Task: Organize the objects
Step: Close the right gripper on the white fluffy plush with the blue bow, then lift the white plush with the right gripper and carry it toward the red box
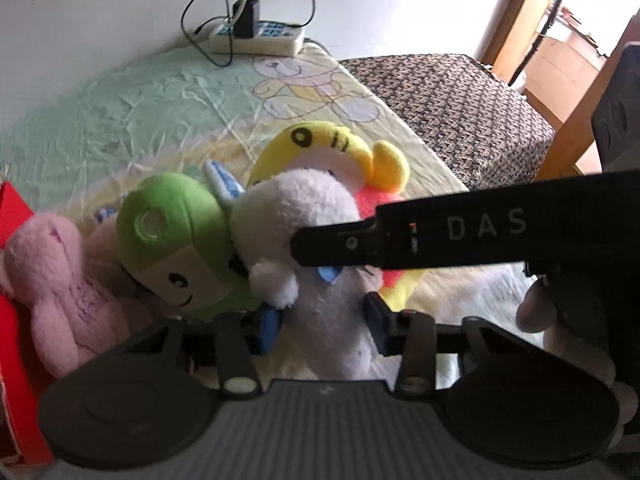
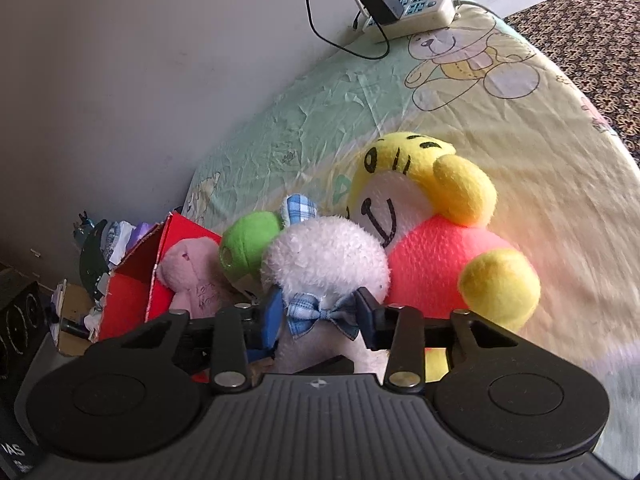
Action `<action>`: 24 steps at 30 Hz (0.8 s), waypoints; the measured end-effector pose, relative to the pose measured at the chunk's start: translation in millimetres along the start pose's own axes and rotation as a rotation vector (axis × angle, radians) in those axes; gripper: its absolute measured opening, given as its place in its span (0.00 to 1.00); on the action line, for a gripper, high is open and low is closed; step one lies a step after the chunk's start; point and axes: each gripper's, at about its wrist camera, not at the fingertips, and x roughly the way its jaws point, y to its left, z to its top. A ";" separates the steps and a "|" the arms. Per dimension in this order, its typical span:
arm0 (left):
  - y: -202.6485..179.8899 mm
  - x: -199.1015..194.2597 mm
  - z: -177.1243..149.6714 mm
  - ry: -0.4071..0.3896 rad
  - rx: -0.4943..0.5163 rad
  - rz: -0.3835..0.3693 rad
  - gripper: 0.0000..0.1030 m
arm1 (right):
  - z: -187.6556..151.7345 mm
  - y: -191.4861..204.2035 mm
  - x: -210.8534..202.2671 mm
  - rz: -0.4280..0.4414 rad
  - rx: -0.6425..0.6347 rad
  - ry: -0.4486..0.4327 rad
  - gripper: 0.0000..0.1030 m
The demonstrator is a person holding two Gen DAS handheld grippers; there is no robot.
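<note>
A white plush (image 1: pixel 304 200) with blue plaid ears and a bow lies in a heap of toys on the bed. My left gripper (image 1: pixel 323 320) is shut on its lower body, a pad pressing each side. In the right wrist view my right gripper (image 2: pixel 320 318) grips the white plush (image 2: pixel 324 256) at the neck, pads against the bow. One of the right gripper's fingers (image 1: pixel 440 236) crosses the left wrist view from the right, its tip on the plush's head. Around it lie a green plush (image 1: pixel 172 216), a pink plush (image 1: pixel 60 280) and a yellow bear (image 2: pixel 436 248) in a red shirt.
A red box (image 2: pixel 128 296) stands open at the left, the pink plush leaning at its mouth. A power strip (image 1: pixel 264 38) with a charger and cables lies by the wall. A patterned seat (image 1: pixel 460 112) adjoins the bed's right side. A person's fingers (image 1: pixel 536 312) hold the right gripper.
</note>
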 end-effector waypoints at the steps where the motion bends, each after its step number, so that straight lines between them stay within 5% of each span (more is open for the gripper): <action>1: -1.5 -1.2 0.0 -0.006 0.008 0.002 0.42 | -1.5 2.0 -3.4 -0.005 0.001 -0.007 0.34; 14: -9.5 -59.9 -24.0 -0.131 0.097 -0.035 0.41 | -31.0 42.3 -36.8 -0.012 -0.023 -0.094 0.33; 24: 33.4 -127.1 -47.0 -0.251 0.099 -0.006 0.41 | -46.6 112.2 -29.7 0.060 -0.079 -0.146 0.33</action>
